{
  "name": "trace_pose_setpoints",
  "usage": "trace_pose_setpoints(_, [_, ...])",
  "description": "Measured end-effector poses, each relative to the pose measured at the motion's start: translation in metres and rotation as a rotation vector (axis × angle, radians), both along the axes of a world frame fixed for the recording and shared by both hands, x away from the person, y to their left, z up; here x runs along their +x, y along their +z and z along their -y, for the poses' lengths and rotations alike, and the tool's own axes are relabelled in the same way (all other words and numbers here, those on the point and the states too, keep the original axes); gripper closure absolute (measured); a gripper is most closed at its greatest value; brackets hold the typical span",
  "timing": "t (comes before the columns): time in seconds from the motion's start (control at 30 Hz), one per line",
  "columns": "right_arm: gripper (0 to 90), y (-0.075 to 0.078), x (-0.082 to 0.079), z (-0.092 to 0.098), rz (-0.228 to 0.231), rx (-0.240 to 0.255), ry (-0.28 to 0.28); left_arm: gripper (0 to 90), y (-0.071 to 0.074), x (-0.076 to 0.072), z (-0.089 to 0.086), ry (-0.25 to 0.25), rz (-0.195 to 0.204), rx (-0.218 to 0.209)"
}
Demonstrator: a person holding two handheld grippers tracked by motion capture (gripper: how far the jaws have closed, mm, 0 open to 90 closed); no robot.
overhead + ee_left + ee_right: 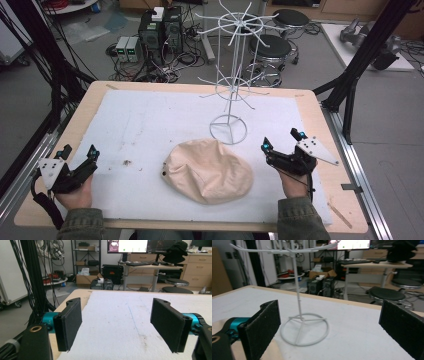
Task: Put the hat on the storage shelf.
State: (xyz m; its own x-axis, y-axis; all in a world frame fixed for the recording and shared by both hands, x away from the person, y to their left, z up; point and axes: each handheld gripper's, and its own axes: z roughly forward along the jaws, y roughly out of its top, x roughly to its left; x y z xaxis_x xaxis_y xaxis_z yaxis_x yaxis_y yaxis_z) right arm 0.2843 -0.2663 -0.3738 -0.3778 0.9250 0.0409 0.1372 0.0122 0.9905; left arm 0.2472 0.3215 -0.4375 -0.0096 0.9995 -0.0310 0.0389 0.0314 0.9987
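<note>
Left gripper (78, 153) hovers over the counter's (150, 125) left edge, fingers (68, 323) spread, nothing btwn them. Beige cap (209, 171) lies crumpled mid-counter, just in front of the white wire rack (229, 127). Right gripper (281, 140) hangs beside it, fingers (260, 327) wide apart. Best approach (judging by the limp fabric): pinch the rim w/ both, lift evenly.

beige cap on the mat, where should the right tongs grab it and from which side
Probably the right-hand edge of the beige cap, coming in low from the right, where the open right tongs sit nearest. The cap lies flat and soft with a domed middle, so its thin edge pinches easiest.
</note>
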Motion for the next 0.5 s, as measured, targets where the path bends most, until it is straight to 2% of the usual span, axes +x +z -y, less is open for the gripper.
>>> trace_pose_setpoints(0.27, [2.8,0.015,0.011,-0.020,-0.011,-0.041,0.088,25.5,-0.001,-0.003,-0.002,0.001,-0.001,-0.011])
trace_pose_setpoints(0.4, [2.8,0.016,0.015,-0.028,-0.008,-0.056,0.112,25.5,-0.001,-0.001,-0.001,-0.001,-0.003,-0.013])
trace_pose_setpoints(0.5, [2.8,0.015,0.022,-0.037,-0.035,-0.057,0.155,25.5,-0.001,0.001,0.001,-0.006,-0.006,-0.010])
